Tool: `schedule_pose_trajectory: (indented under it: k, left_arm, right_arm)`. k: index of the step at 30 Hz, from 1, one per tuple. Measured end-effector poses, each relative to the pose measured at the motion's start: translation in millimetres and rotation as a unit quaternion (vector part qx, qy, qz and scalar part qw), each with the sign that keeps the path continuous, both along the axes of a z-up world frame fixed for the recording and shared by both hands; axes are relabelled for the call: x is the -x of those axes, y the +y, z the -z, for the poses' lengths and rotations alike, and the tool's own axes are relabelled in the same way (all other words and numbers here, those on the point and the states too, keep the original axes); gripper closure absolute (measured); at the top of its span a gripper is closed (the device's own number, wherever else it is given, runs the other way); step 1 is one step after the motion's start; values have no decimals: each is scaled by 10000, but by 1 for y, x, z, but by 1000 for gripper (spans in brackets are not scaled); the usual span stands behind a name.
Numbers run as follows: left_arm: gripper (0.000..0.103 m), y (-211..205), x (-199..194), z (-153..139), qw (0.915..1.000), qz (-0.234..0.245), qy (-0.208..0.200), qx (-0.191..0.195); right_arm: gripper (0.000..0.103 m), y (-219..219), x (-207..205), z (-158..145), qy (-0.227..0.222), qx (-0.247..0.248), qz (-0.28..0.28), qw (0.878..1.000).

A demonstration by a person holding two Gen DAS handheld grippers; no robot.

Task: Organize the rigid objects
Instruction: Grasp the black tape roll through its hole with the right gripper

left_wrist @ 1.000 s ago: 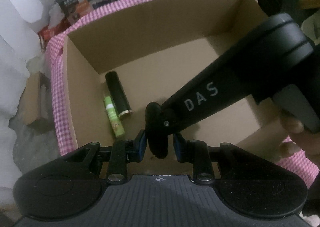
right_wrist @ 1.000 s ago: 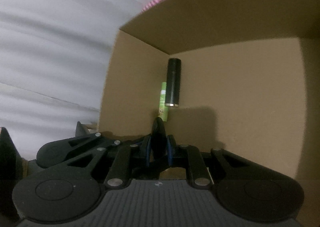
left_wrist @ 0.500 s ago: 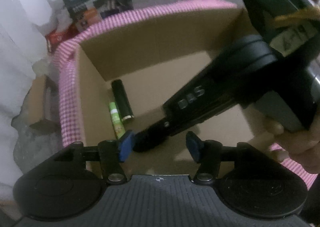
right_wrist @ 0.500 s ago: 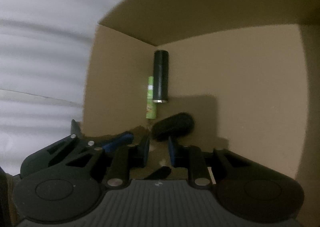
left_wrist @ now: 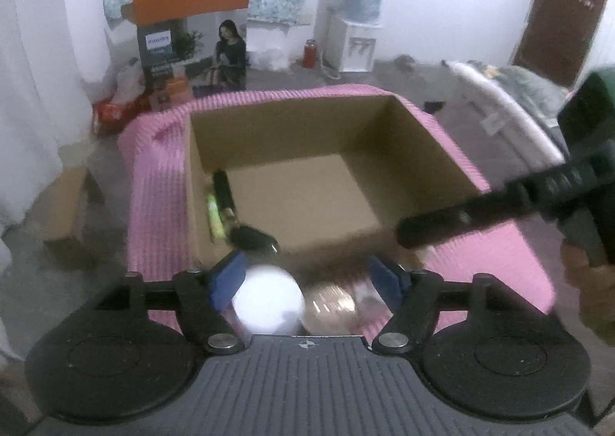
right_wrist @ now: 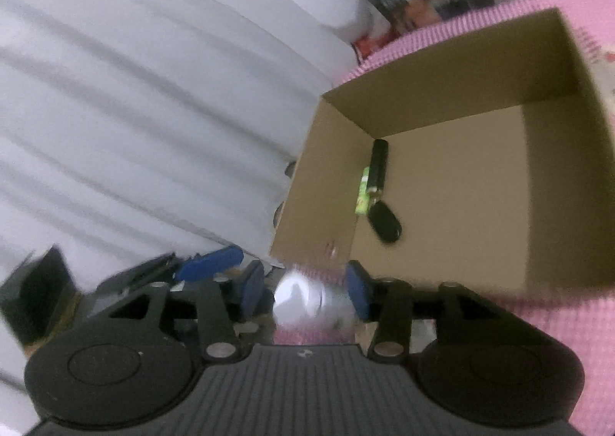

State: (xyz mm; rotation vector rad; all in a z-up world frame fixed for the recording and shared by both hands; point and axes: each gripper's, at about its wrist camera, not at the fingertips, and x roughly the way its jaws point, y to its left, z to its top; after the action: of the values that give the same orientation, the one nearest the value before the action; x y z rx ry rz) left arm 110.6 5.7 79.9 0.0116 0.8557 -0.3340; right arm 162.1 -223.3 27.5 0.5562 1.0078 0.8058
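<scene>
Black ribbed gripper bodies, round side discs, silver screws, blue-padded fingers (left_wrist: 227, 275), bare skin

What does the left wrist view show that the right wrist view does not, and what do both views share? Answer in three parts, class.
Only the left wrist view: the right gripper's black body reaching in from the right, a bronze round object, and the water dispenser across the room.

Only the right wrist view: the white curtain, and the left gripper's blue pads from the side.

Both: the cardboard box, holding a black cylinder, green tube and black key fob, plus a white ball outside it.
</scene>
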Motion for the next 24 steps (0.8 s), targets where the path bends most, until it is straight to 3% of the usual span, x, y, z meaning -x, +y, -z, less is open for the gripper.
schedule_pose_trajectory:
  k: [6, 13, 22, 24]
  left_arm:
    - [30, -3, 35, 44, 9972, 150, 619, 401]
    - [30, -20, 59, 92, 9939, 308, 1036, -238]
    - [31, -23, 55, 126, 9893, 494, 1345, -292]
    - [31, -24, 55, 127, 9904, 526, 1242, -311]
  right_arm:
    - [52, -1, 62, 29, 3, 293, -123, 9995]
    - [52, 25, 82, 69, 114, 838, -169, 9963]
    - [64, 68, 81, 103, 62, 1604, -500, 9858]
    - [70, 73, 79, 109, 82, 1674, -578, 9842]
